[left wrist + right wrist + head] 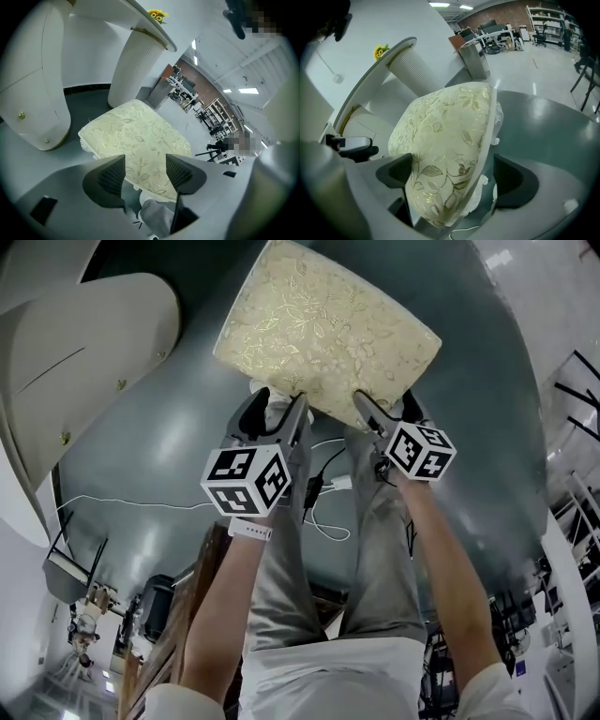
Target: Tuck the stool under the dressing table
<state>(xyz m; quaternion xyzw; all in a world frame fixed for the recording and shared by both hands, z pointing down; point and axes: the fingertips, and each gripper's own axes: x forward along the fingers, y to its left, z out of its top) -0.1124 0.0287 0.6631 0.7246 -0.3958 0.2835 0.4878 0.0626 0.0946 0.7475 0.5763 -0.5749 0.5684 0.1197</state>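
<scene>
- The dressing table (89, 338) was seen at the upper left of the head view, its cream drawer front set with small gold knobs.
- The left gripper (277, 405) was held at the left part of the seat's near edge. Its jaws were spread, and the cushion's edge showed between them unpinched.
- The stool (323, 329), topped by a gold floral cushion, was found at the top centre, near the table but wholly outside it.
- The right gripper (389, 411) was set at the right part of that near edge. Its jaws were spread astride the cushion rim, one touching it and the other clear.
- The step in hand was judged to be getting a hold on the seat, with the tuck not yet begun.
- The next move was judged to call for both rims to be gripped and the stool pushed evenly toward the upper left, clear of the table's pedestal.
</scene>
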